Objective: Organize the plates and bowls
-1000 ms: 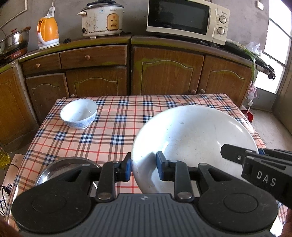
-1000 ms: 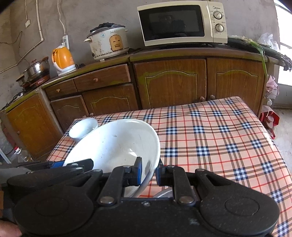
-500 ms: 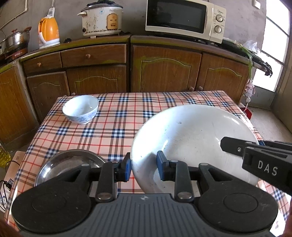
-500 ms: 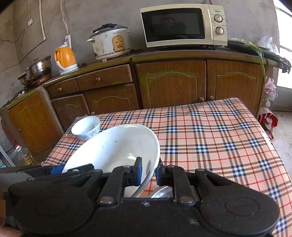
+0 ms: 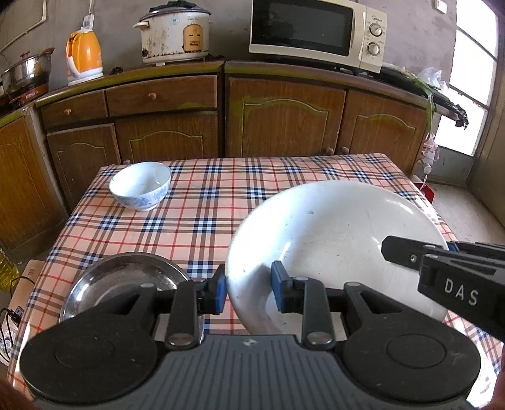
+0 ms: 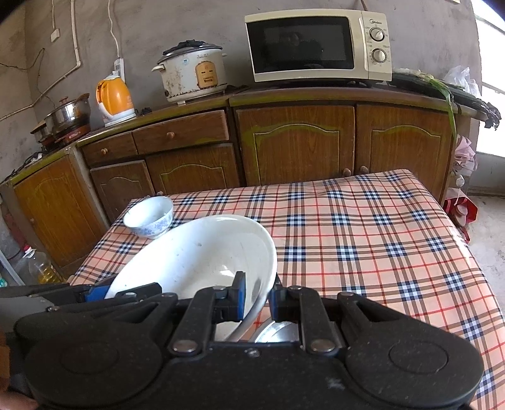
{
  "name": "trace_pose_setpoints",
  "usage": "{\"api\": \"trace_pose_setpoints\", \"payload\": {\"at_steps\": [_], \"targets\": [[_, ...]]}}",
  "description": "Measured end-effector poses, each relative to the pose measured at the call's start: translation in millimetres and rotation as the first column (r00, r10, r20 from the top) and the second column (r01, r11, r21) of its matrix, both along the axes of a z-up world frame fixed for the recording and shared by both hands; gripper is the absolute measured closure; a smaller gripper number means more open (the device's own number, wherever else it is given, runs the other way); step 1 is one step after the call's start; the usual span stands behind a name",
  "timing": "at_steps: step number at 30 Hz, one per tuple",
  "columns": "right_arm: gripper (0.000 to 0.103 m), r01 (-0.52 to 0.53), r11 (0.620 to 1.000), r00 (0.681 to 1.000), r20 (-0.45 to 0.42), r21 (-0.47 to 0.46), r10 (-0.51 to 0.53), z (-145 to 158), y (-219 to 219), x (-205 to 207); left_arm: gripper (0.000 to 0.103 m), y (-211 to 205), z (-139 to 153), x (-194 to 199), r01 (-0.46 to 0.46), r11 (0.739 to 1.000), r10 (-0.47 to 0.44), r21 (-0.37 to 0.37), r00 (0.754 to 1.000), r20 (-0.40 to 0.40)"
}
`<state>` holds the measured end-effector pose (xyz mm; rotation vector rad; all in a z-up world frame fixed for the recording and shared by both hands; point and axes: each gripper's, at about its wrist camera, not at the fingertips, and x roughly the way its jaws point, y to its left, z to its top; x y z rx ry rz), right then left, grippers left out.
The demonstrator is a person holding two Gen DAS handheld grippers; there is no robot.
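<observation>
A large white bowl is held tilted above the checked tablecloth by both grippers. My left gripper is shut on its near left rim, one blue pad outside the wall and one inside. My right gripper is shut on the bowl's right rim. The right gripper's finger also shows at the bowl's right edge in the left wrist view. A steel plate lies on the table below and left of the bowl. A small white bowl with blue pattern stands at the far left corner.
The table with its checked cloth stands in front of wooden cabinets. On the counter are a microwave, a rice cooker, an orange kettle and a steel pot. An oil bottle stands on the floor at left.
Both grippers keep their hold on the white bowl. The views have shifted slightly, and more of the steel plate shows under the left gripper.
</observation>
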<state>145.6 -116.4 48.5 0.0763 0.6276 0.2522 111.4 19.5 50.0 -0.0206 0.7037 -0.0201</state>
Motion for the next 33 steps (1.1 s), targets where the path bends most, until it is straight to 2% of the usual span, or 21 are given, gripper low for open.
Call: {"api": "trace_pose_setpoints", "payload": {"at_steps": [33], "targets": [[0.083,0.008,1.000,1.000,-0.005,0.007,-0.008,-17,-5,-24,0.073,-2,-15,-17,0.012,1.000,-0.012,-0.005,1.000,-0.013]]}}
